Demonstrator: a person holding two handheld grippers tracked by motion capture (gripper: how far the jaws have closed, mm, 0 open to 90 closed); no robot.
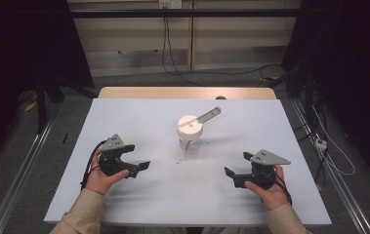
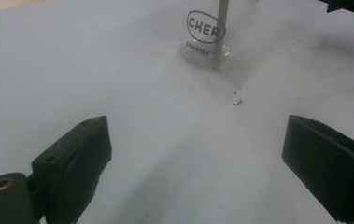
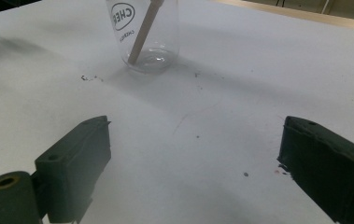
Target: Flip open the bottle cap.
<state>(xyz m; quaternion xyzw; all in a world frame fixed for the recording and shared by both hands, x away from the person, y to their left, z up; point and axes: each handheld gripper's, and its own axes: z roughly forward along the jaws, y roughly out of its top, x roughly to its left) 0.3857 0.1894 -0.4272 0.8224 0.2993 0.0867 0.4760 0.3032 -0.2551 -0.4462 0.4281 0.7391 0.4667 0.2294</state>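
Black blocky hand-held gripper (image 3: 193, 172) gapes before clear glass jar (image 3: 146, 37).

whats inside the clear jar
A pale wooden stick leans inside the clear jar, its lower end on the bottom. Otherwise the jar looks empty. The white lid covers the jar's mouth from above.

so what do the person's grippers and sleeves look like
Both are black handheld tools. The left gripper and right gripper each carry a grey three-cornered plate on top and end in two blocky black jaws with flat pads. A black cable trails from each. The sleeves are beige.
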